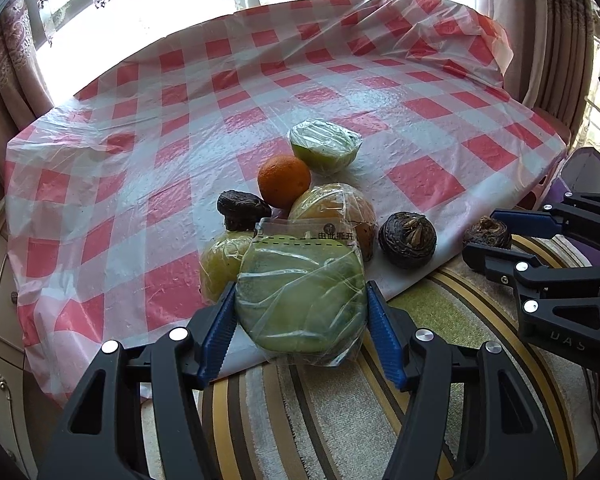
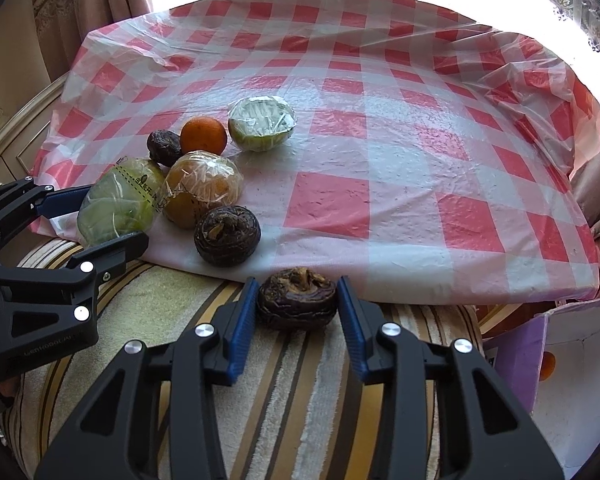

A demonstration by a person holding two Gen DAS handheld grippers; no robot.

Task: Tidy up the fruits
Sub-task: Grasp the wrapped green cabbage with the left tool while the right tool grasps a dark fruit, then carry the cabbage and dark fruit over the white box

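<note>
Step in hand: pickup. My left gripper (image 1: 301, 312) fingers clamp the bagged green fruit (image 1: 300, 296); my right gripper (image 2: 298, 312) fingers bracket the dark wrinkled fruit (image 2: 297, 298), contact uncertain. Next, probably: lift both clear of the counter (image 2: 380, 200) edge.

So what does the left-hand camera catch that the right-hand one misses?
Only the left view shows a yellow wrapped fruit behind the green bagged fruit held in the left gripper. Only the right view shows a small orange inside the purple box. Both show the checked cloth, the big orange, and the right gripper around a dark wrinkled fruit.
</note>
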